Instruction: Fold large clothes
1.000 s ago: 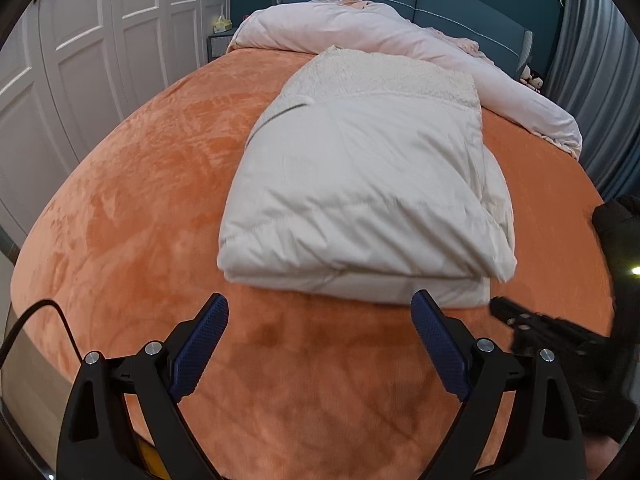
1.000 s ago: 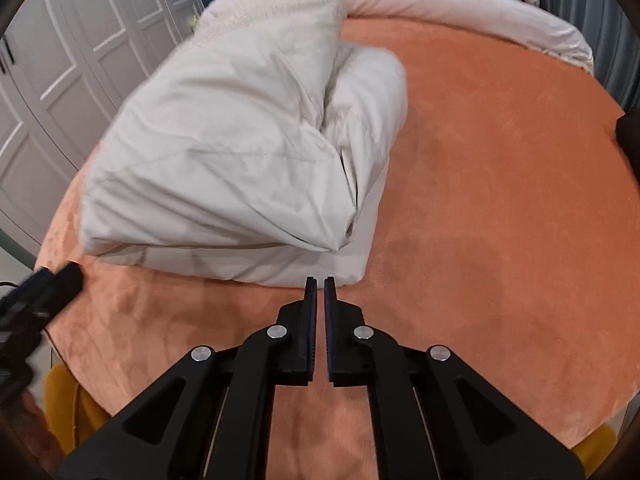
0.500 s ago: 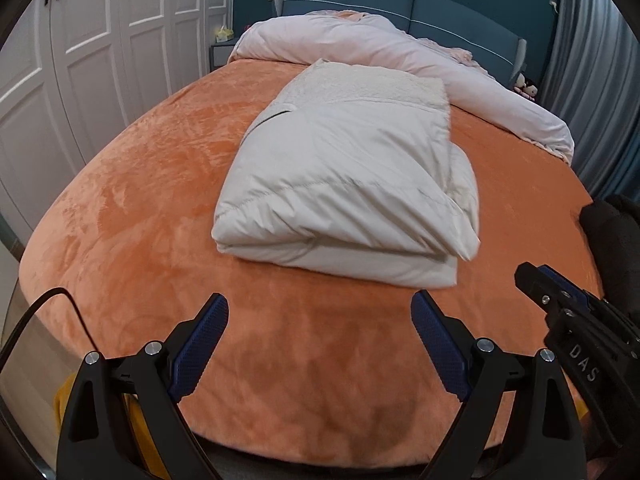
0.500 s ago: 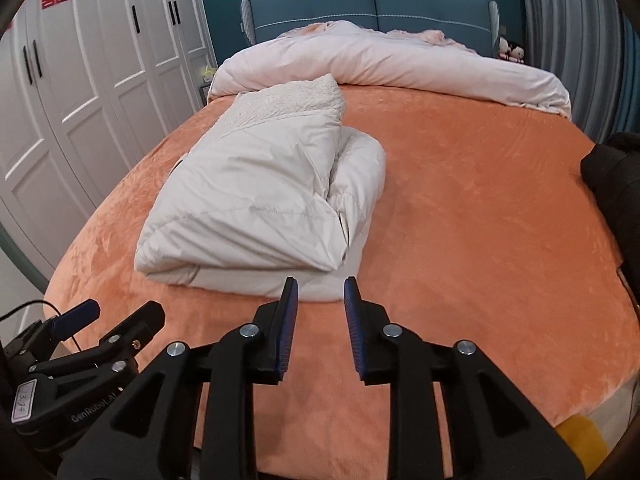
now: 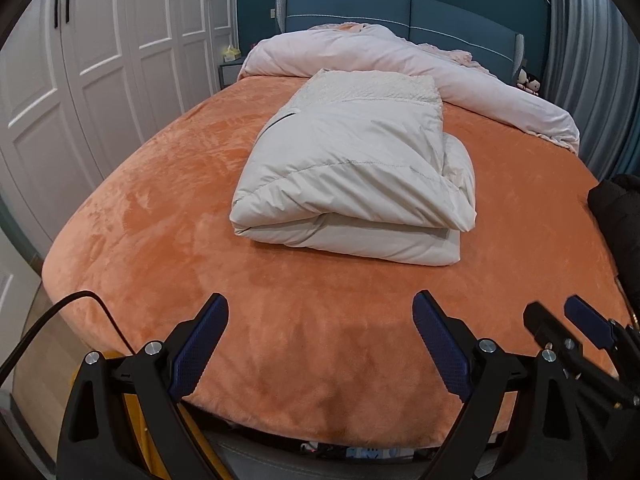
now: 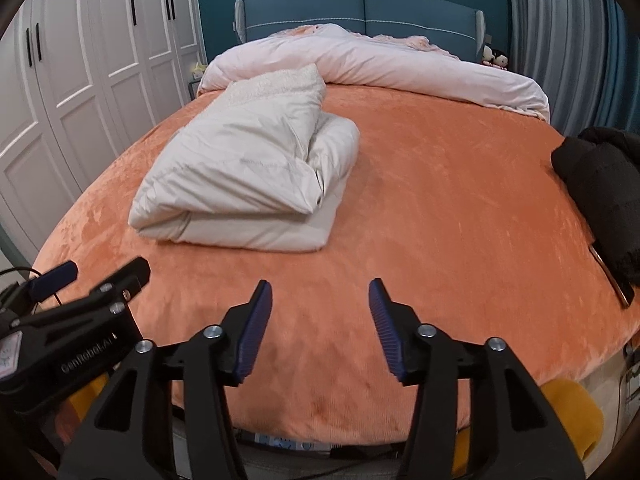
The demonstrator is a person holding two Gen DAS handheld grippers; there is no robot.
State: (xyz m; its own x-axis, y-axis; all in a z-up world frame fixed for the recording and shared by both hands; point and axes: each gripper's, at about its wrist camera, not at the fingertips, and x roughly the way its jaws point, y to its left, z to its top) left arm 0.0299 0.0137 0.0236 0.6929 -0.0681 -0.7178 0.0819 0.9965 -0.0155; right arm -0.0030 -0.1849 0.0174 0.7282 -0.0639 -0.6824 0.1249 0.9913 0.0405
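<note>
Lying folded on the orange bed (image 5: 168, 216), the cream padded coat (image 5: 360, 184) was seen at frame centre.

Left gripper (image 5: 320, 344) and right gripper (image 6: 320, 326) were held spread wide, empty, near the bed's foot; a black garment (image 6: 600, 192) was seen at right.

Cream-white folded coat (image 5: 356, 176) on orange bedspread (image 5: 168, 216); pale pink duvet (image 5: 400, 60), teal headboard (image 5: 400, 8), black garment (image 6: 600, 184).
</note>
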